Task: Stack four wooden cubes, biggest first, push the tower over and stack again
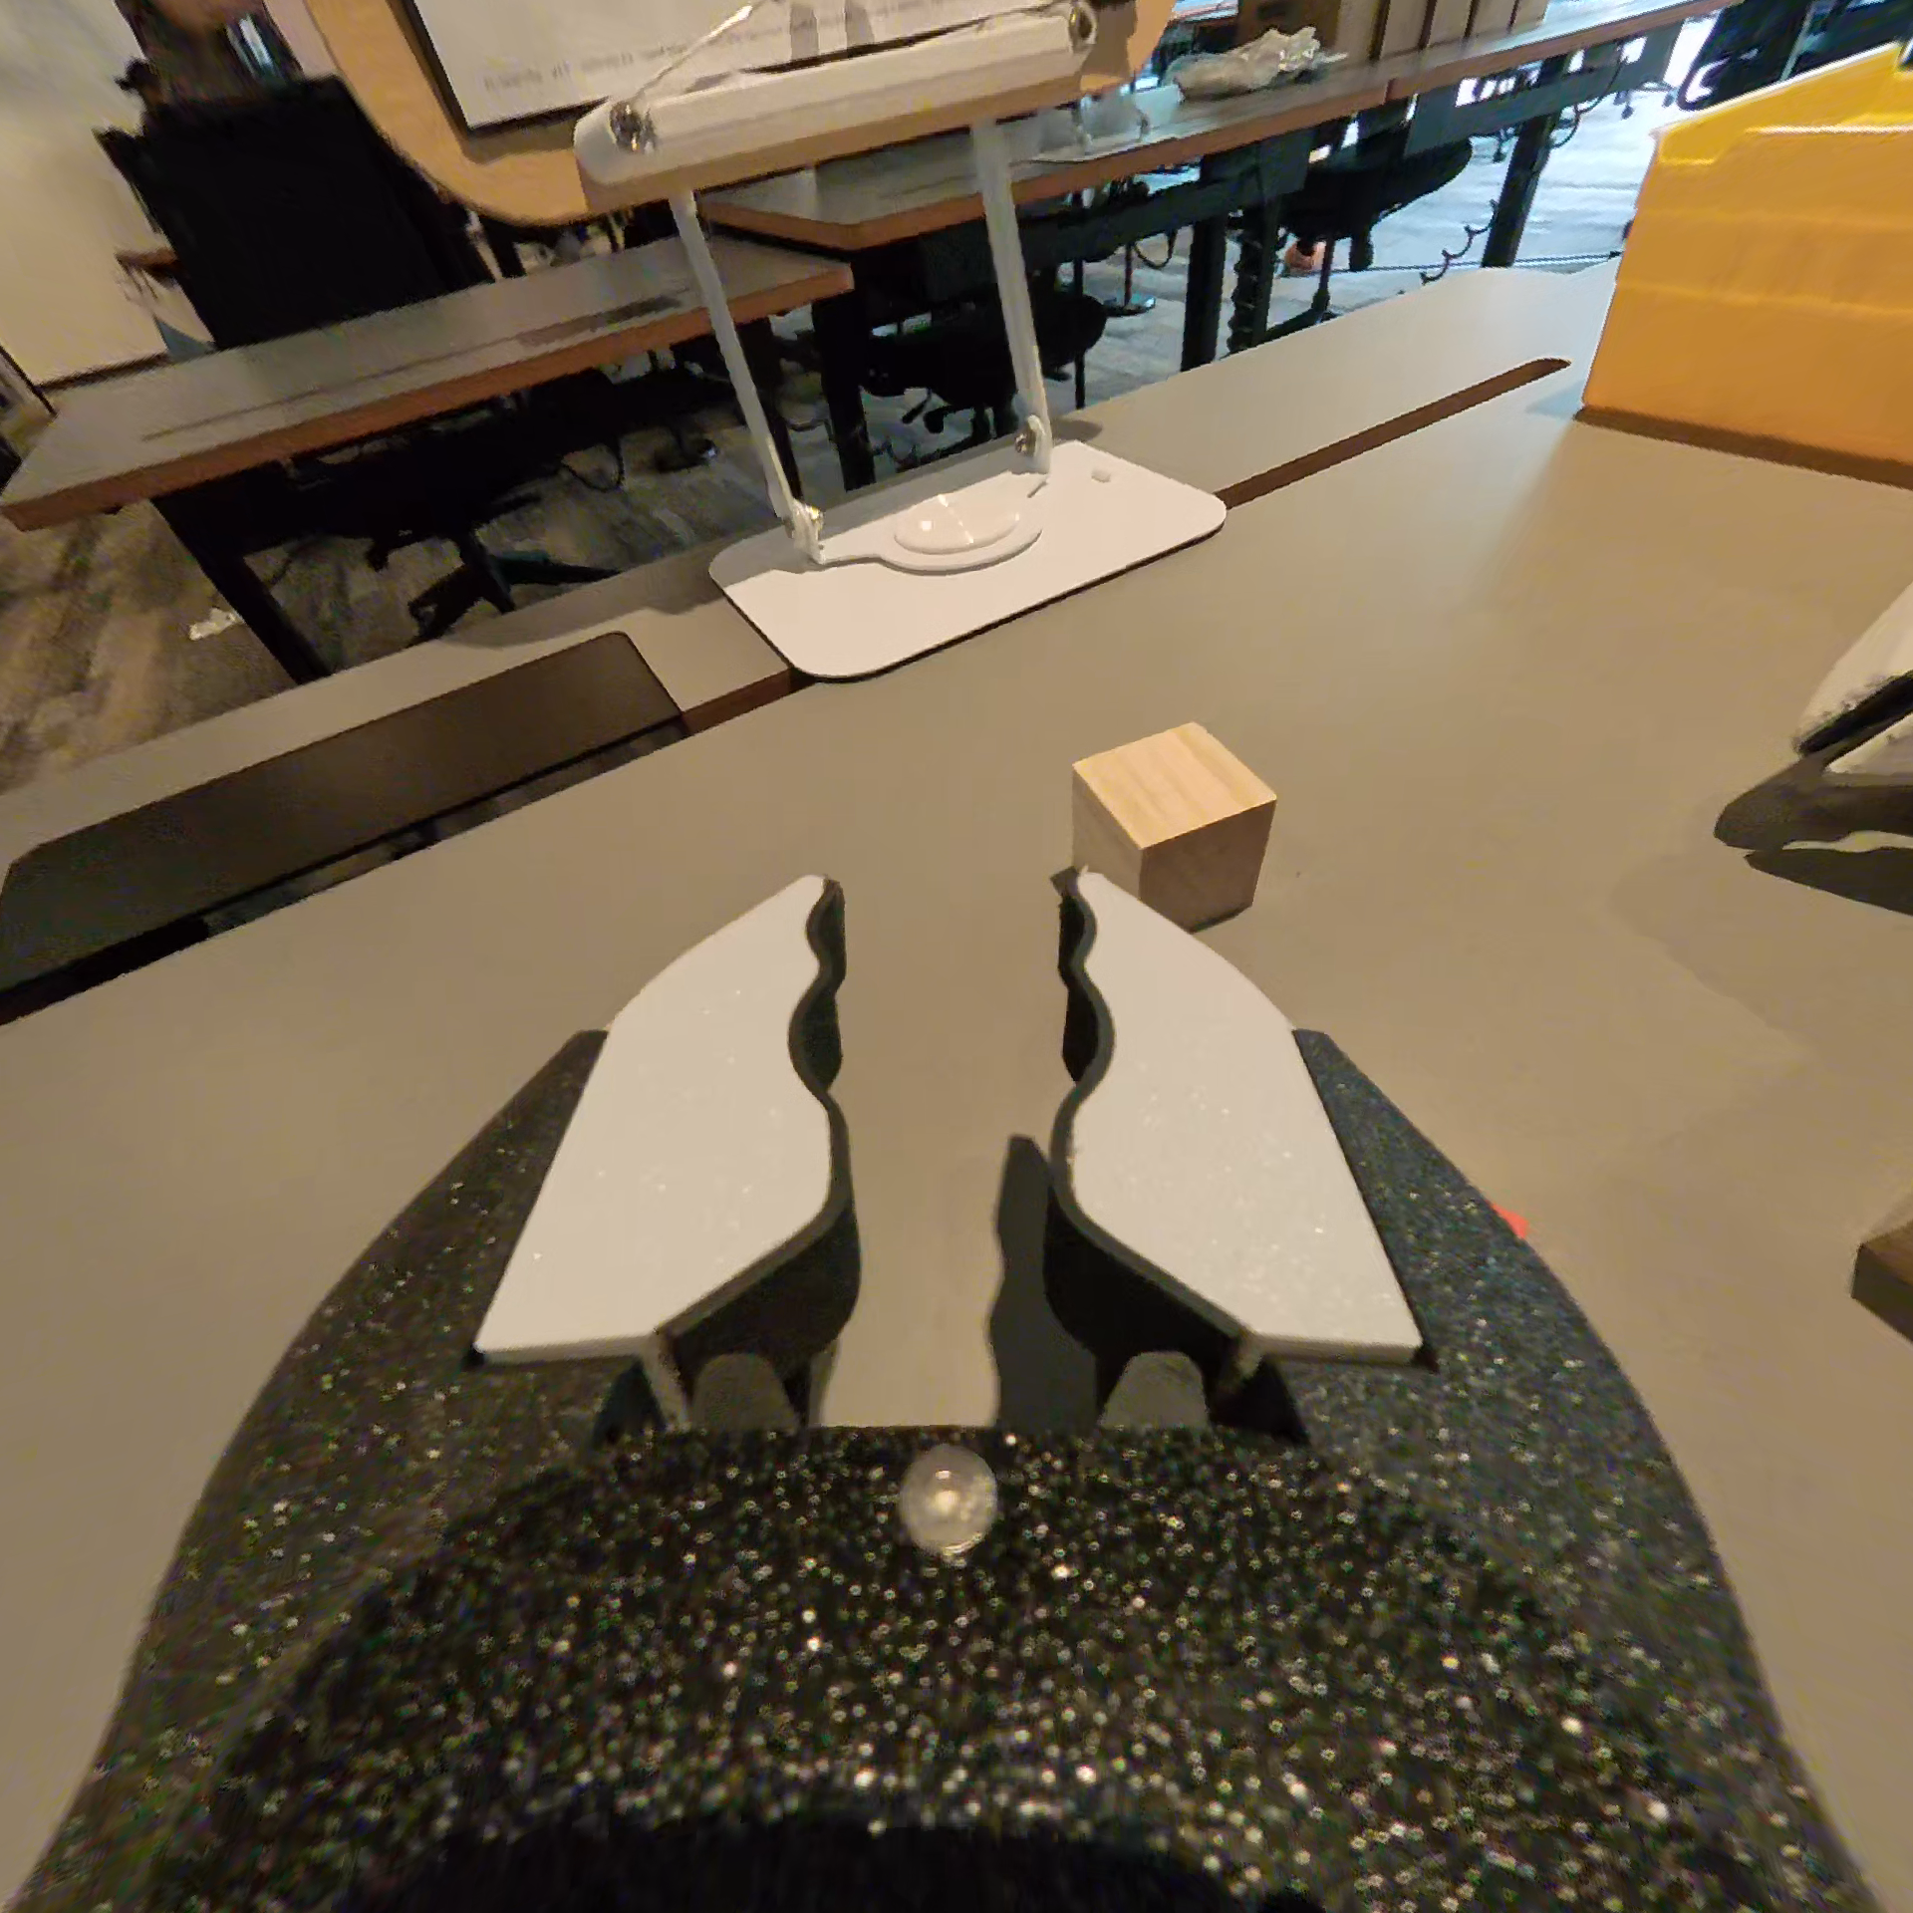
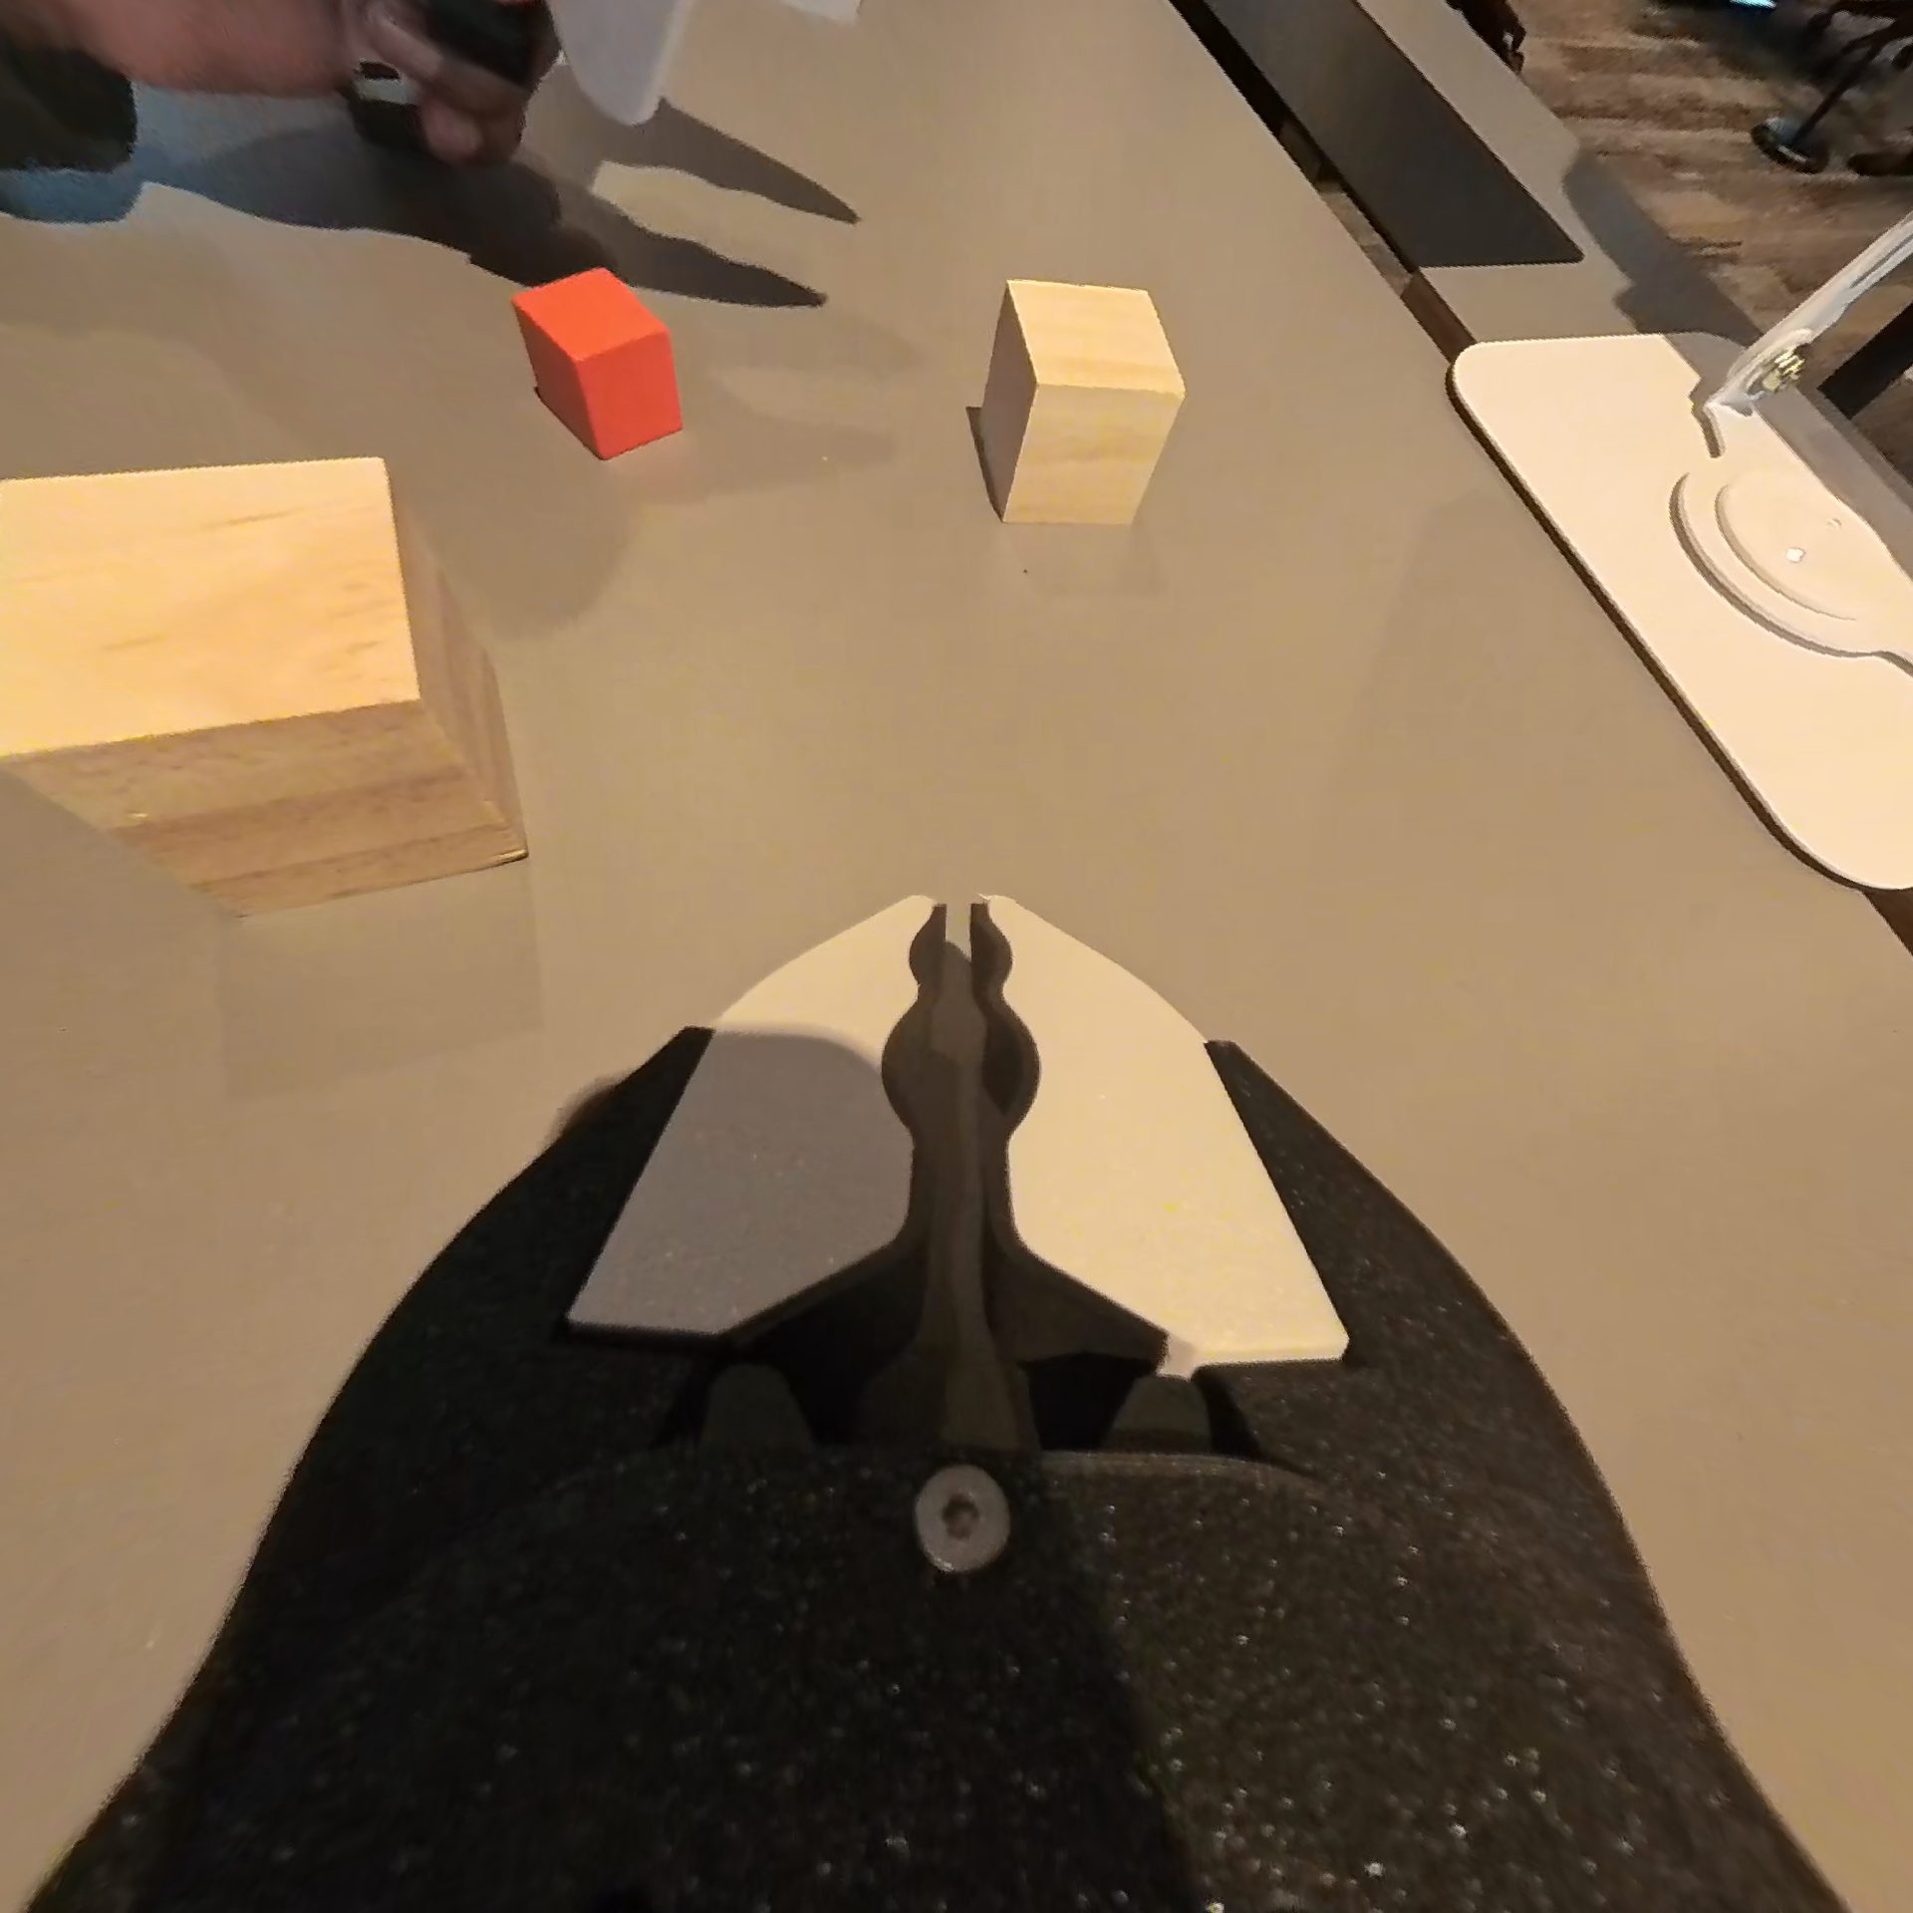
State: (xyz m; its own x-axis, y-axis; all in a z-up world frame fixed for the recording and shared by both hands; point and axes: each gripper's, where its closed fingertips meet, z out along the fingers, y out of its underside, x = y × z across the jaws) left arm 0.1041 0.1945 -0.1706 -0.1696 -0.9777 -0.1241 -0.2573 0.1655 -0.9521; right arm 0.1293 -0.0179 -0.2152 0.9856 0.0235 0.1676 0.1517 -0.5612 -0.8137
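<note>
Left claw, spread apart, sees one pale cube; right claw, nearly together, also sees red cube and big cube.

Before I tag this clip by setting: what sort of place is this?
Probably an open-plan office or lab. Behind the grey work table stand rows of long desks with dark office chairs tucked under them, and a yellow storage bin sits on the table's far corner.

Grey table: three cubes, white stand.
</note>
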